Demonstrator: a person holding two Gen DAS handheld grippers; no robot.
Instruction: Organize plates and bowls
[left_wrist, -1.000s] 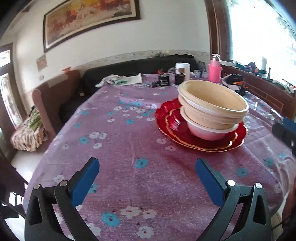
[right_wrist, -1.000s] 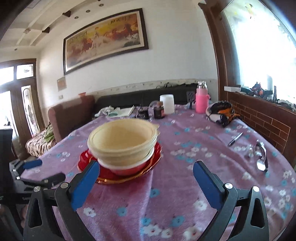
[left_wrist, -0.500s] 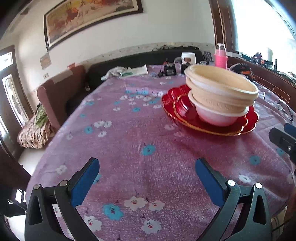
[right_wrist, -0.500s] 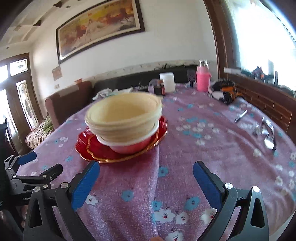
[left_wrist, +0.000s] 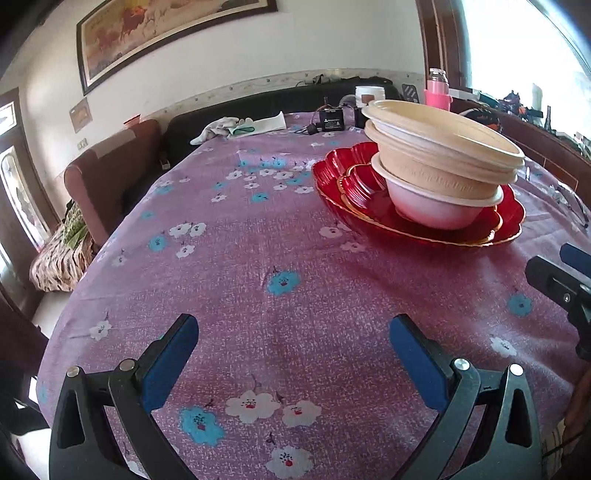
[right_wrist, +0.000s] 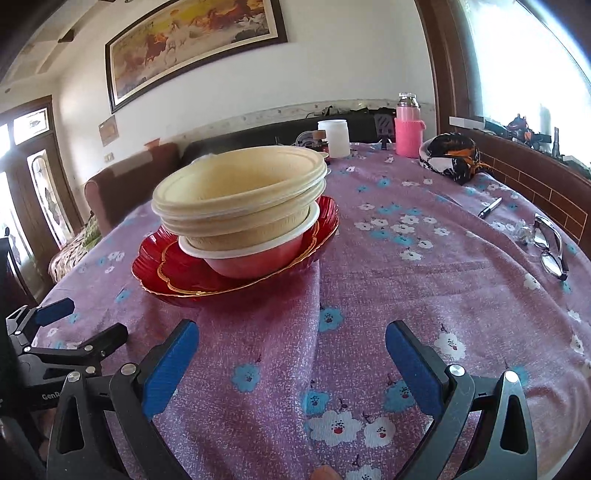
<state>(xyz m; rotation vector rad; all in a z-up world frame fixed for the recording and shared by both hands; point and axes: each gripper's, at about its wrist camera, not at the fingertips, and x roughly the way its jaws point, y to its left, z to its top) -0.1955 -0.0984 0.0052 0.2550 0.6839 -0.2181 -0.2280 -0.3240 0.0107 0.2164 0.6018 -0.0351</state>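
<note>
Both tongs spread wide, nothing btwn the blue pads. Left gripper (left_wrist: 293, 341) hovers over bare purple floral tablecloth (left_wrist: 229, 258); right gripper (right_wrist: 291, 349) likewise, its own cloth view showing a fold running up toward the stack. Stack of cream bowls (left_wrist: 439, 155) nested in a white bowl (left_wrist: 436, 206), all sitting on two red plates (left_wrist: 354, 192), at approx 1 o'clock from left gripper, 11 o'clock from right. Pink bottle (right_wrist: 408, 127) far side, 1 o'clock; glasses (right_wrist: 550, 245) at 2 o'clock.
</note>
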